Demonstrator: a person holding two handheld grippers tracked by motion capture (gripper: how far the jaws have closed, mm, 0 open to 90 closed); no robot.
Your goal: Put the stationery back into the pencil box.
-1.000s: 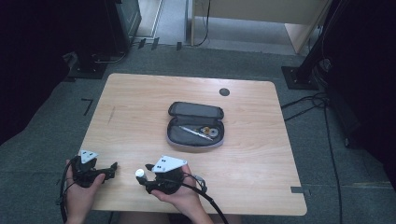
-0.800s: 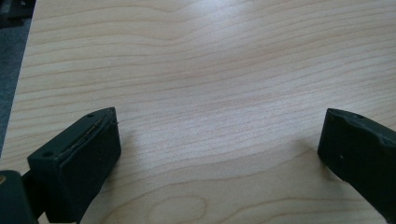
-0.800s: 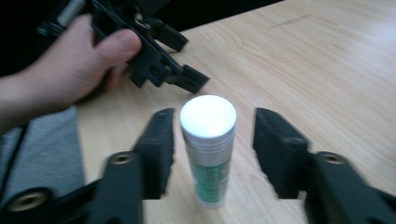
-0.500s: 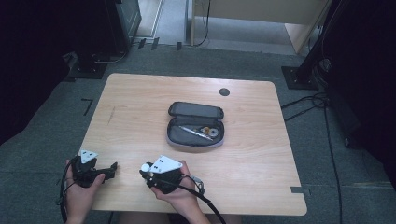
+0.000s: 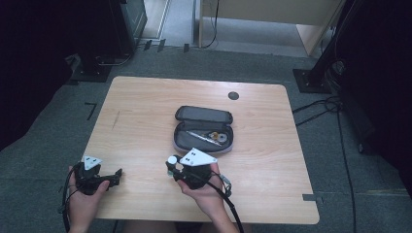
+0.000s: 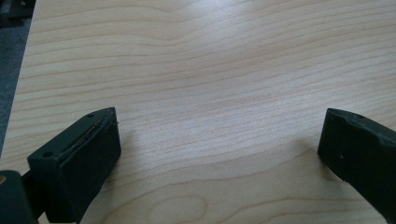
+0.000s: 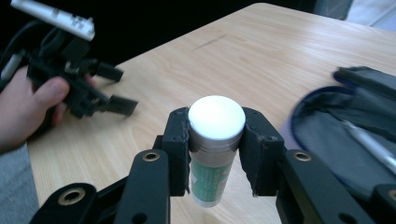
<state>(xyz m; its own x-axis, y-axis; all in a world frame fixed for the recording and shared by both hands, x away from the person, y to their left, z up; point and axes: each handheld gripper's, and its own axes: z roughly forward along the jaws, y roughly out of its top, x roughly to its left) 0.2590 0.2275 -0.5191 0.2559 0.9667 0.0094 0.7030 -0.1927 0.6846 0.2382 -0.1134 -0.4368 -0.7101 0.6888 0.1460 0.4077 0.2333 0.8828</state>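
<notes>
Item: glue stick (image 7: 215,140), centre frame, pinched upright by right gripper (image 7: 217,154) jaws. Left gripper (image 6: 210,154) jaws spread, nothing held. Risk: stick may be dropped short of pencil case (image 5: 203,130) if grip is slackened.

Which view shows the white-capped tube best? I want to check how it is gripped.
The right gripper view: the tube stands close up, pads pressed on both its sides, green label visible. In the high view its white cap shows small at the right tool. The left gripper view looks at bare table.
</notes>
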